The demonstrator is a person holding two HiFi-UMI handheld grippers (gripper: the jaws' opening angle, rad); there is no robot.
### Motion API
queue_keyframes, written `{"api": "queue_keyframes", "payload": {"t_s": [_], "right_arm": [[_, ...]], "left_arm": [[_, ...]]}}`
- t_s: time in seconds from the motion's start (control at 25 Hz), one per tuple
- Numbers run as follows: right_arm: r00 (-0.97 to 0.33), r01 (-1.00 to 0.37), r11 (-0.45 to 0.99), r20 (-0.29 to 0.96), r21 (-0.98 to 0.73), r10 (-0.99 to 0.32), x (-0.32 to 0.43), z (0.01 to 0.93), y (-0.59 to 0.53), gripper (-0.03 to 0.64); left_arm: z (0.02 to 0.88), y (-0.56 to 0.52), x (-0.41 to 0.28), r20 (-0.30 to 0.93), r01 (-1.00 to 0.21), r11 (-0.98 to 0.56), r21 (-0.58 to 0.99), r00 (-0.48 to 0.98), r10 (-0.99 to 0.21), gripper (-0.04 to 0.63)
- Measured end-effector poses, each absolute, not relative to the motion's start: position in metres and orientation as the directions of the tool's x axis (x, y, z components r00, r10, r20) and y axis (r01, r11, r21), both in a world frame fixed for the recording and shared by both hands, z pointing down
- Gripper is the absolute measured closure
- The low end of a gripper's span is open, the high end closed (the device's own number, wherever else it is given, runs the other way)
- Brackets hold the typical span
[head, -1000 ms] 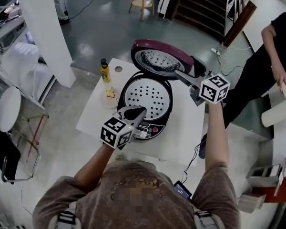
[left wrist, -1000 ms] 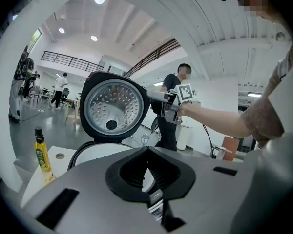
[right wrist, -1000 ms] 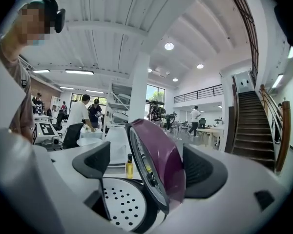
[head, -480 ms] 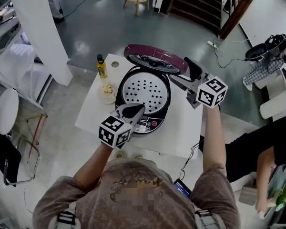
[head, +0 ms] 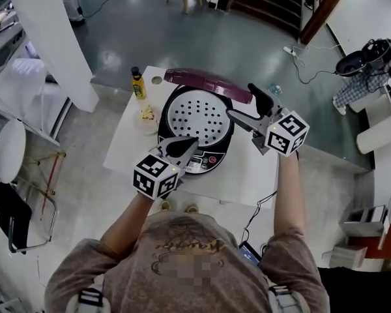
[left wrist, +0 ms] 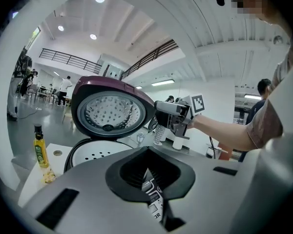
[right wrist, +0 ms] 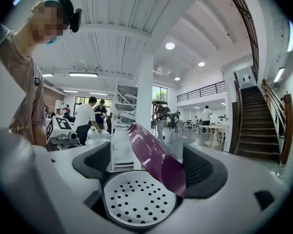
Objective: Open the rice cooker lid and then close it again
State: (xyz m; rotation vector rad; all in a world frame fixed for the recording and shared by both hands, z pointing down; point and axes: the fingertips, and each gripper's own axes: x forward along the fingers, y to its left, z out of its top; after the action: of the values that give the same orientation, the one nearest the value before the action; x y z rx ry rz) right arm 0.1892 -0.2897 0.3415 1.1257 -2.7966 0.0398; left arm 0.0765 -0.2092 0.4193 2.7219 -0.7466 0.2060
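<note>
On the white table (head: 251,169) the rice cooker (head: 197,115) bears an illegible label (head: 205,164).

**Three cameras on one cooker**

The head view looks steeply down from above the person onto the table (head: 125,142) and the rice cooker (head: 197,126). The left gripper view sits low at the cooker's front, facing the inner face of the lid (left wrist: 112,108) and the right gripper (left wrist: 159,112) beyond. The right gripper view looks from close by across the cooker, seeing the lid nearly edge-on. All three views share the cooker and lid.
</note>
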Motion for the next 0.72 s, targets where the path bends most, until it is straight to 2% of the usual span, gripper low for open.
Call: {"api": "queue_keyframes", "payload": {"t_s": [0.72], "right_arm": [[-0.721, -0.684, 0.729, 0.157, -0.012, -0.675, 0.176, 0.382, -0.248, 0.155]], "left_arm": [[0.420, -0.202, 0.075, 0.212, -0.522, -0.808, 0.273, 0.852, -0.478, 0.575]]}}
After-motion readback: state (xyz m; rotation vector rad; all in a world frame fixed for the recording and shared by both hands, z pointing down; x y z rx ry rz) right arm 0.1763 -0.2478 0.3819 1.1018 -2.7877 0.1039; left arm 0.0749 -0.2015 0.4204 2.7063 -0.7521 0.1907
